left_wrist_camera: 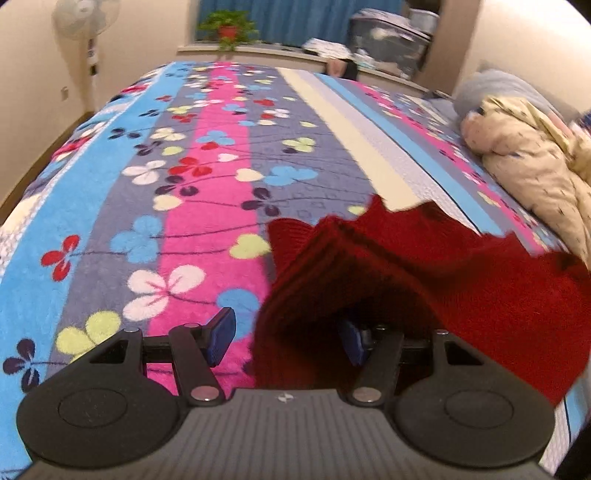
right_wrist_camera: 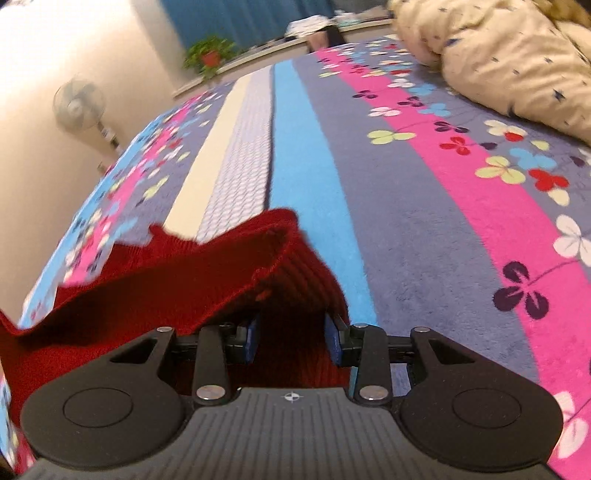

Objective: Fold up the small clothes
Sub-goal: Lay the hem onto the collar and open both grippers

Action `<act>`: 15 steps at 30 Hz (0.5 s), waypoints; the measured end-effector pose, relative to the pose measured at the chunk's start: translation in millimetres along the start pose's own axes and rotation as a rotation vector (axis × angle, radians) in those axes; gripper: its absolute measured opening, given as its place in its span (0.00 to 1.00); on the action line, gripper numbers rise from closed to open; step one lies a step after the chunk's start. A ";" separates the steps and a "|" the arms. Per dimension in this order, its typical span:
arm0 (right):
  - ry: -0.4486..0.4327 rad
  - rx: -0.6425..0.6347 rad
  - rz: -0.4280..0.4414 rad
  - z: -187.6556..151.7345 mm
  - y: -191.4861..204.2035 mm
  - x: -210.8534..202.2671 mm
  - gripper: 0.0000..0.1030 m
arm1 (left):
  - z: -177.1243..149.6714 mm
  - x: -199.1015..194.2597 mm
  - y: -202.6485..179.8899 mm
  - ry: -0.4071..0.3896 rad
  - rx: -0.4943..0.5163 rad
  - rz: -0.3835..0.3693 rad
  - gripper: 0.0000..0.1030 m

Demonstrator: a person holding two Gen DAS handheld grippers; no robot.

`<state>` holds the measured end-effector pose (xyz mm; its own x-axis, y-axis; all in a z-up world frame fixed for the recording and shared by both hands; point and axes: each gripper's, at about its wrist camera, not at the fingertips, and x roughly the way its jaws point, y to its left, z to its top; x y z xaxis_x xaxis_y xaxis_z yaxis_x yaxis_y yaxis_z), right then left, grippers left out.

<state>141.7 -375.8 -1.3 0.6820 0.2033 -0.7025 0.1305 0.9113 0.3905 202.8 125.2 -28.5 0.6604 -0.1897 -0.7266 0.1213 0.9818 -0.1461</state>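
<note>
Red knit garment (left_wrist_camera: 461, 280) draped over floral bed (left_wrist_camera: 184, 192), left gripper (left_wrist_camera: 288, 339) wide with cloth between its pads, right gripper (right_wrist_camera: 291, 339) narrower, grip on garment unclear

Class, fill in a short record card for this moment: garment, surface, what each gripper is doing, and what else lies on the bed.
garment: red knit garment, ribbed, partly lifted off the bed
surface: floral striped blanket covering the bed
left gripper: jaws wide, red knit draped over one blue pad, the other pad bare; a firm grip cannot be confirmed
right gripper: narrower gap, red knit bunched between the pads
also on bed: cream patterned quilt, bunched at the side
background: potted plant, standing fan
</note>
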 end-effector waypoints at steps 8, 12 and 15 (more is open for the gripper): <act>0.037 0.076 -0.030 2.6 -10.8 19.8 0.46 | 2.9 19.1 23.0 0.039 -0.138 0.007 0.64; 0.057 0.054 -0.045 2.0 -10.3 28.9 0.51 | 3.7 26.1 28.4 0.045 -0.188 -0.025 0.64; 0.065 0.090 -0.050 3.3 -16.9 34.4 0.55 | 4.1 33.7 29.5 0.054 -0.221 -0.038 0.64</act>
<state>165.3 -385.3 -30.1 0.6251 0.1836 -0.7586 0.2292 0.8859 0.4033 231.6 147.7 -54.6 0.6174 -0.2325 -0.7515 -0.0241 0.9493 -0.3135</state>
